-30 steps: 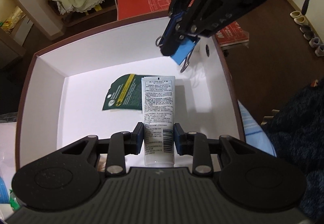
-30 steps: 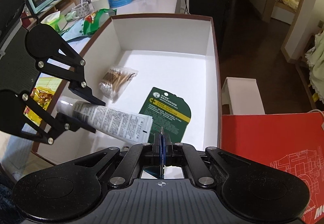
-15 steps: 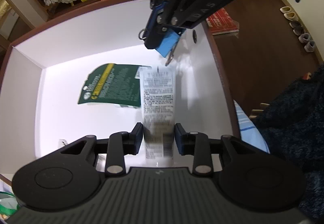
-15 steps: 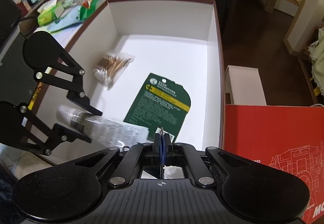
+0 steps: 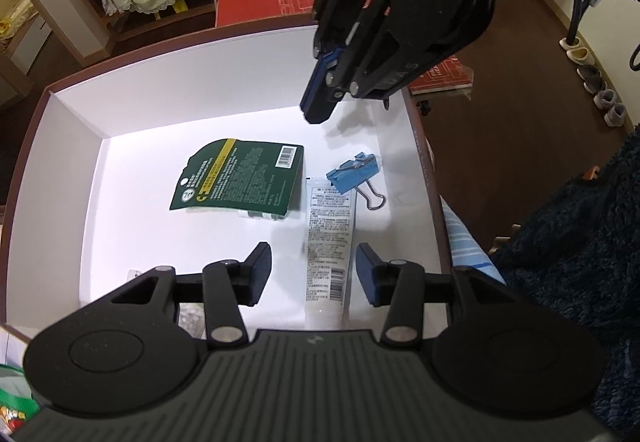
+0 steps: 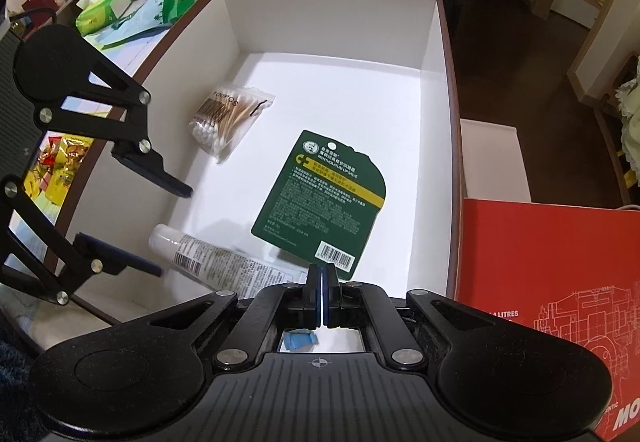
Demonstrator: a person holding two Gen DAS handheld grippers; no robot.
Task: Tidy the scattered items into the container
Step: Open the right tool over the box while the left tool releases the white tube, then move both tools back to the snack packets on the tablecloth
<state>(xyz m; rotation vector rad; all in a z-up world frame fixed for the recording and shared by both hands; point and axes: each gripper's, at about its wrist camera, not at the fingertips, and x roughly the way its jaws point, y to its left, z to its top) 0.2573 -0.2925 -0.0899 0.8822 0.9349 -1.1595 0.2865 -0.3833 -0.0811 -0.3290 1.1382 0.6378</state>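
- White tube (image 5: 328, 242) is lying in the box (image 5: 248, 82), between the spread fingers of the left hand-held gripper (image 5: 314, 274).
- Blue binder clip (image 5: 354, 174) is resting below the right hand-held gripper (image 6: 322, 296), whose fingers are pressing together, empty.

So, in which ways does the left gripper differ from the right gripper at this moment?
The left gripper is open, its fingers on either side of the white tube without touching it; the right gripper is shut, pads together, holding nothing. The left one is low inside the white box; the right one is higher, above the blue binder clip. Both are over the box.
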